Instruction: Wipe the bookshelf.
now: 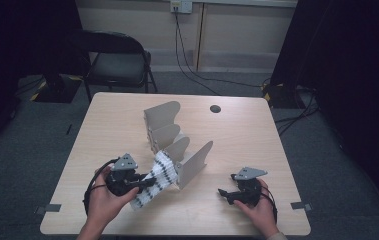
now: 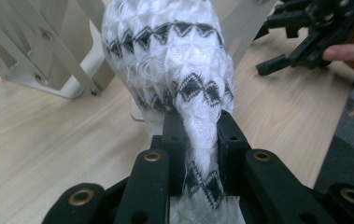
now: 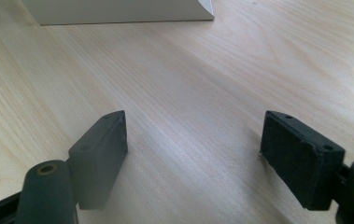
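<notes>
Nearest to us, our left tongs (image 1: 144, 182) pinch one white knitted sock (image 1: 156, 179) with black zigzag bands; in the left gripper view the bunched fabric (image 2: 184, 84) is squeezed between the two black jaws. The sock lies slanted on the bench (image 1: 237, 135), its lower end towards the near edge and its upper end resting against the front of the rack (image 1: 174, 142).

Our right tongs (image 1: 225, 195) sit low over the bench at the near right, jaws spread wide with nothing between them; the right gripper view shows bare wood (image 3: 188, 93) in the gap and the foot of a pale rack plate (image 3: 118, 11) just beyond. The two tongs are well apart, with the nearest plate standing between them.

The rack is a single pale metal divider with four upright curved plates, set in a row that runs from the middle of the bench back and to the left. Its nearest plate stands right behind the sock's upper end, so the sock faces a wall of plates in that direction.

Farther back on the bench is one dark round hole (image 1: 215, 108). Beyond the bench stand one dark folding chair (image 1: 119, 57) on the floor at the left, and one wall socket (image 1: 181, 6) with a black cable (image 1: 187, 65) hanging from it.
</notes>
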The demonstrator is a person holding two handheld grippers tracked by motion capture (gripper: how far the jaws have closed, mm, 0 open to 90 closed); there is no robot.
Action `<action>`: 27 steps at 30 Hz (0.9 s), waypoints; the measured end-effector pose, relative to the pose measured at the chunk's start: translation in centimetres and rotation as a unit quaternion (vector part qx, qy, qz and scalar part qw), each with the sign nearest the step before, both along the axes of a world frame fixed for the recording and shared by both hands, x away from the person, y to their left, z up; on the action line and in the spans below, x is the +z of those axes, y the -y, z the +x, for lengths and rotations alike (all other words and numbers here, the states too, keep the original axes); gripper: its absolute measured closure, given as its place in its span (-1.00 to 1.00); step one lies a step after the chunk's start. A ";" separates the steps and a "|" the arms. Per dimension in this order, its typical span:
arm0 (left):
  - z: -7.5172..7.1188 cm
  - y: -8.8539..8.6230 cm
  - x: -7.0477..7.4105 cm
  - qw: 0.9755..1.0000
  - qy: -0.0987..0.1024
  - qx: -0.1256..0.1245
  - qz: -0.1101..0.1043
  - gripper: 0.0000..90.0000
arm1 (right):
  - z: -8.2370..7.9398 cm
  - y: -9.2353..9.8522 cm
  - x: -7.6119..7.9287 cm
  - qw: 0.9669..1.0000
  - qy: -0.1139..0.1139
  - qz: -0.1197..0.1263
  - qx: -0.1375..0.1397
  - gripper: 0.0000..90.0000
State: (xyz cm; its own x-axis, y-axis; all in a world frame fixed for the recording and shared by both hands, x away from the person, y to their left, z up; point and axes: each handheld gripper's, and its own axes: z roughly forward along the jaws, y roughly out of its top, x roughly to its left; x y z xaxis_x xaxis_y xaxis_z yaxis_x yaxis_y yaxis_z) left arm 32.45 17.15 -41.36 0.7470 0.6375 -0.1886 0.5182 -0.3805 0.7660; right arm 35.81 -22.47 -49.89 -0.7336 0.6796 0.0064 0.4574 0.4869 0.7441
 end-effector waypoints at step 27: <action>0.8 0.6 -5.4 0.996 -0.066 -0.007 0.053 0.73 | 0.0 0.0 0.0 1.000 0.000 0.000 0.000 -0.50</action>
